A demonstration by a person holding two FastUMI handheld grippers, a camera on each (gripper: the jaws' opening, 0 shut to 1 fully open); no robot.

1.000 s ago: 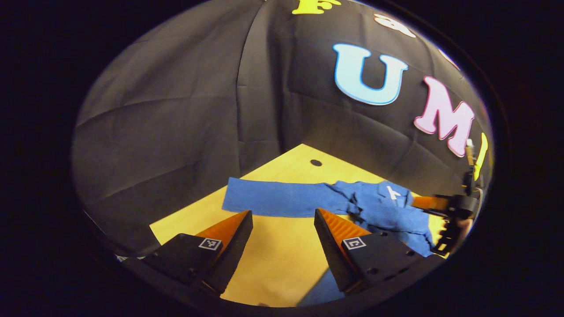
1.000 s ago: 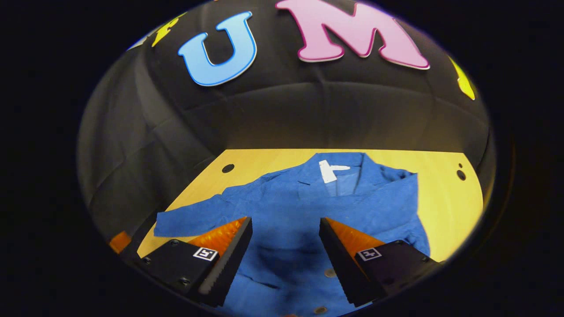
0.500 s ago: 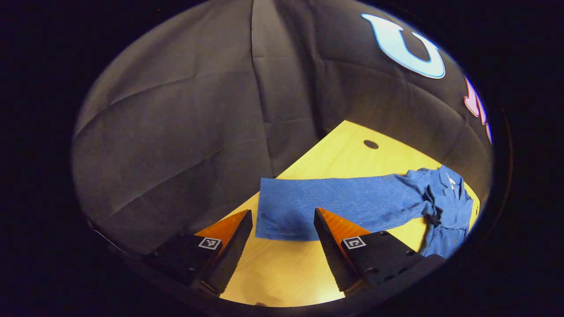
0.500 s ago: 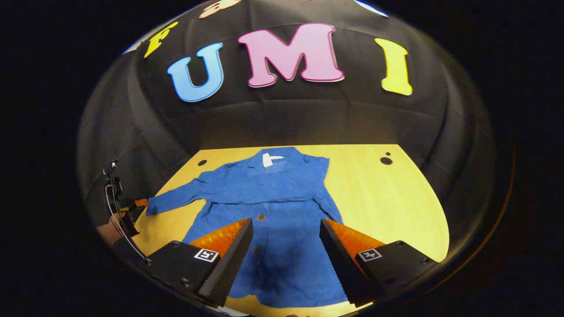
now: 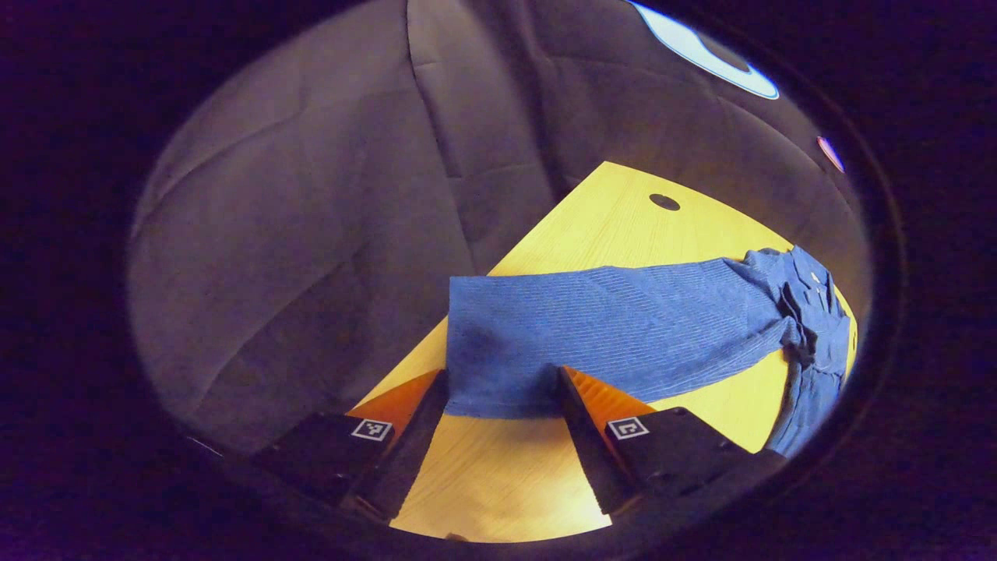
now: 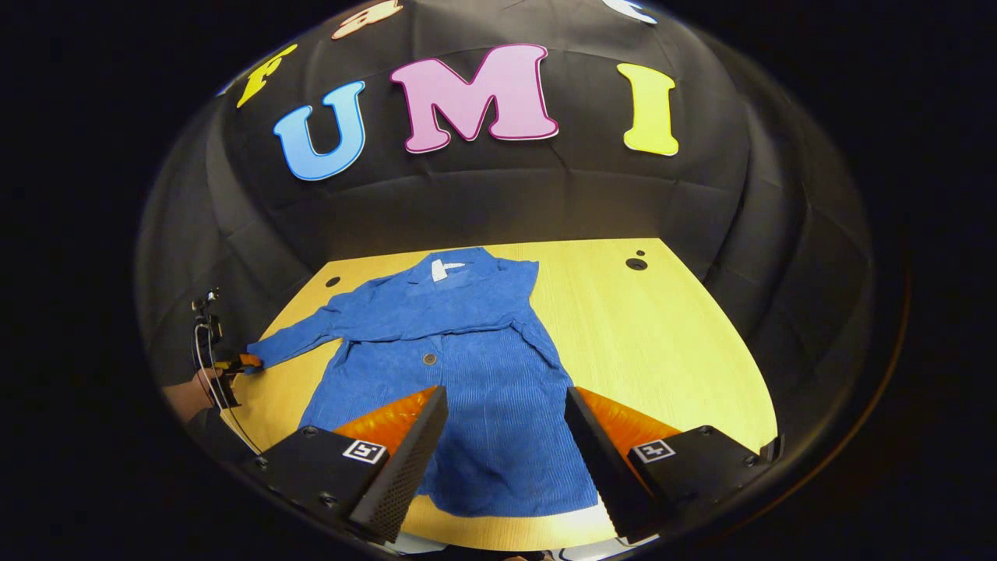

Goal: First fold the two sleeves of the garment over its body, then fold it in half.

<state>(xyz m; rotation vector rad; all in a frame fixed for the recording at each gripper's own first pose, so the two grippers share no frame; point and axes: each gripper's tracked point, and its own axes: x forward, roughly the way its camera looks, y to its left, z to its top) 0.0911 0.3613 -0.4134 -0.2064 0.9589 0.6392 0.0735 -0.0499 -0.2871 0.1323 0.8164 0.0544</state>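
1. Lying spread on the wooden surface [image 6: 662, 327], a blue button-front jacket [image 6: 467, 366] is showing its collar toward the booth's black cloth wall [image 6: 498, 202].
2. In the right gripper view, its one sleeve is lying folded across the chest, while the left sleeve [image 5: 615, 327] is stretching out flat toward the surface's edge.
3. The left hand-held gripper [image 5: 502, 389] is sitting with its fingers spread apart, the sleeve's cuff edge [image 5: 498, 401] lying between them; whether they are touching the cloth is unclear.
4. That same gripper is appearing in the right gripper view at the cuff, held by a hand [image 6: 187, 397].
5. The right hand-held gripper [image 6: 506, 421] is hovering open above the jacket's lower hem, gripping nothing.
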